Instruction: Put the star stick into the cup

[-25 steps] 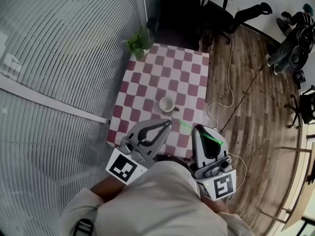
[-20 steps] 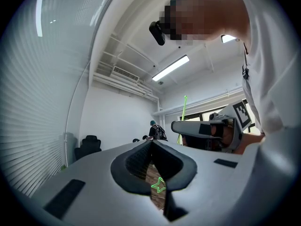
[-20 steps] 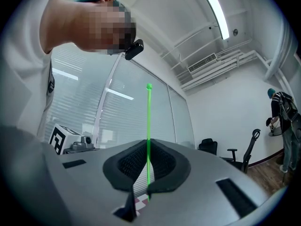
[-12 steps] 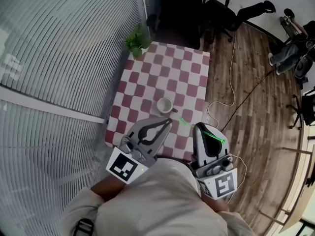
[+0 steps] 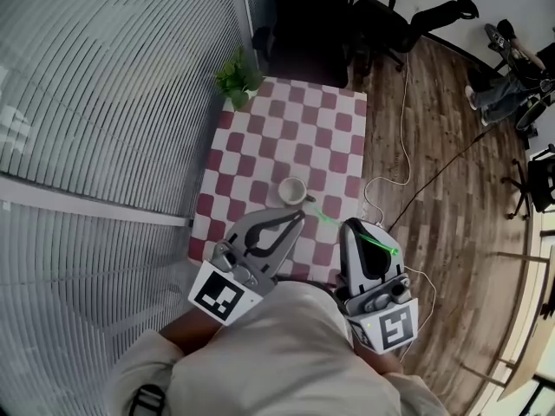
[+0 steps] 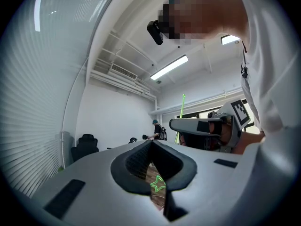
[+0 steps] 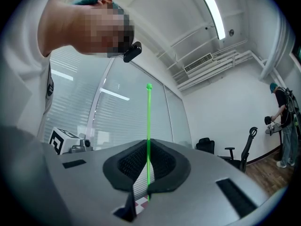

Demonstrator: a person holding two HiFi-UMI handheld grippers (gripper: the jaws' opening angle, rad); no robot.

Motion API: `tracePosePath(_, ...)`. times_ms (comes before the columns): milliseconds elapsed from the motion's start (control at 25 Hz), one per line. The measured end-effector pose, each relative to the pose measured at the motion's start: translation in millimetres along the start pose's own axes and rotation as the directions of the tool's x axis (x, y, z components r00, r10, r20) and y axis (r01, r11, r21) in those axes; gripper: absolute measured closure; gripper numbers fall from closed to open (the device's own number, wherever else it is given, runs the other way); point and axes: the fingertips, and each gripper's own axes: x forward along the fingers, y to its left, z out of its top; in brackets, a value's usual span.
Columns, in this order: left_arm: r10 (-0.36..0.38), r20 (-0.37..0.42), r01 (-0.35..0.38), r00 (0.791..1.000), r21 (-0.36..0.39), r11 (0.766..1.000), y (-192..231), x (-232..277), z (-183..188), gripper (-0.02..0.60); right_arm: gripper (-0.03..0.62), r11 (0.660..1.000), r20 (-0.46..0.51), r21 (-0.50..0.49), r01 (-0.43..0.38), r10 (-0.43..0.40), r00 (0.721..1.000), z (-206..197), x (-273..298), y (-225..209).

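Both point roughly level over the red-and-white checked surface's (image 5: 260, 146) near edge: left tongs (image 5: 299, 217) closed, empty; right tongs (image 5: 351, 225) pinching the one thin green star stick (image 7: 149, 126), near-right of the one white cup (image 5: 292, 191).

Thin green star stick (image 5: 378, 245) — pinched in the right gripper (image 5: 351, 225), star end slanting down toward the white cup (image 5: 293, 190) — which stands upright, apart, on the checked table (image 5: 260, 146).

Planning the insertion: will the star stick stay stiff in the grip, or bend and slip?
The stick is thin and long: likely light, may pivot in the right tool. Looks like smooth plastic, so could slip. It shows straight, so probably fairly stiff.
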Motion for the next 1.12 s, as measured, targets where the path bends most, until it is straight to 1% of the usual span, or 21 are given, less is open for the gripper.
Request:
tracePosePath(240,-0.017,-0.005,0.017,1.0,0.0,1.0,13.0,-3.1,-3.7,0.549,0.557,1.0,-0.003,0.006,0.023,-0.023,1.0,-5.6,8.4,1.3)
tracePosePath(560,-0.019,-0.019,0.019,1.0,-0.02,1.0,26.6,-6.2,-16.7,0.549,0.557,0.998,-0.039,0.005,0.063,-0.062,0.997,-30.9,13.3,-4.1)
tracePosePath(880,-0.043,-0.039,0.041,0.998,-0.048,0.998,32.5,-3.4,-35.5,0.549,0.557,0.996,-0.057,0.042,0.074,-0.072,0.996,-49.0,18.8,-8.3)
tracePosePath(1120,-0.064,-0.062,0.061,0.996,-0.047,0.997,35.7,0.4,-54.9,0.549,0.557,0.994,-0.083,0.062,0.093,-0.088,0.993,-70.2,22.5,-15.6)
